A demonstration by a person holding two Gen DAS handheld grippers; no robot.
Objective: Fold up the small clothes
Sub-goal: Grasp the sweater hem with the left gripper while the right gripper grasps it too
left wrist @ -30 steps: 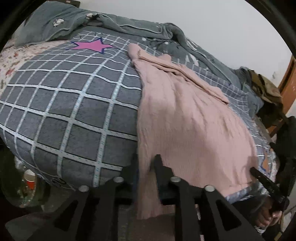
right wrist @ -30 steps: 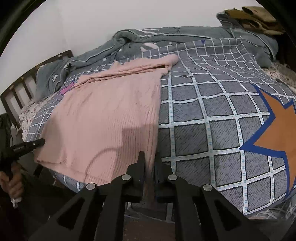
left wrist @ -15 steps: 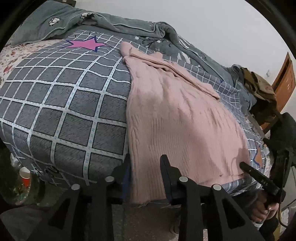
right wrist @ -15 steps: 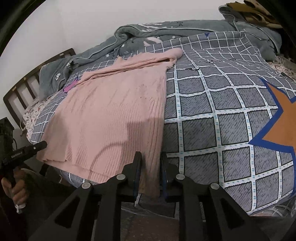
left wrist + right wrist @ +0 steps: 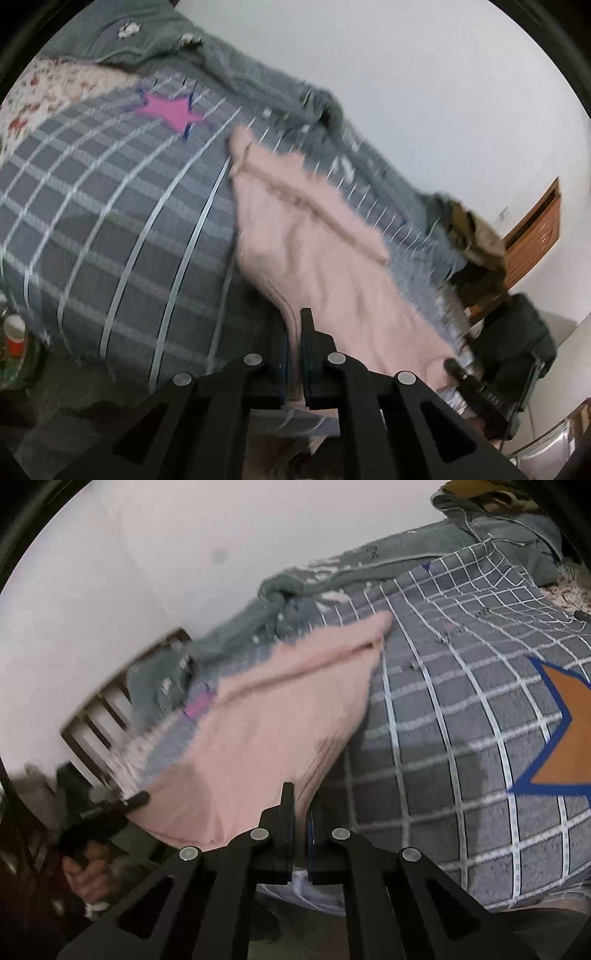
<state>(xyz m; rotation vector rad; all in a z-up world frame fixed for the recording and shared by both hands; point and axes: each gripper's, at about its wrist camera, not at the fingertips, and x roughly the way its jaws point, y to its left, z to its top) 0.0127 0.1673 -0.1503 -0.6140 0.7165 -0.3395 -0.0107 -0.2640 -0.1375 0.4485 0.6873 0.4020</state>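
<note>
A pink knit sweater (image 5: 325, 251) lies on the grey checked bedspread (image 5: 110, 229), its far end toward the wall. My left gripper (image 5: 293, 332) is shut on the sweater's near left hem corner and lifts it off the bed. My right gripper (image 5: 301, 805) is shut on the near right hem corner of the sweater (image 5: 266, 731) and lifts it too. Each gripper shows in the other's view, the right one in the left wrist view (image 5: 465, 376), the left one in the right wrist view (image 5: 129, 801). Both views are motion-blurred.
A rumpled grey blanket (image 5: 236, 66) lies along the wall. An olive garment (image 5: 476, 229) sits at the bed's right end by a wooden door (image 5: 535, 229). A wooden headboard (image 5: 110, 701) stands at the left. A red cup (image 5: 14, 332) is on the floor.
Both grippers have closed on the sweater's near hem corners and raised them, so the near part of the sweater has come up off the bed edge. Both cameras have tilted and moved quickly.
</note>
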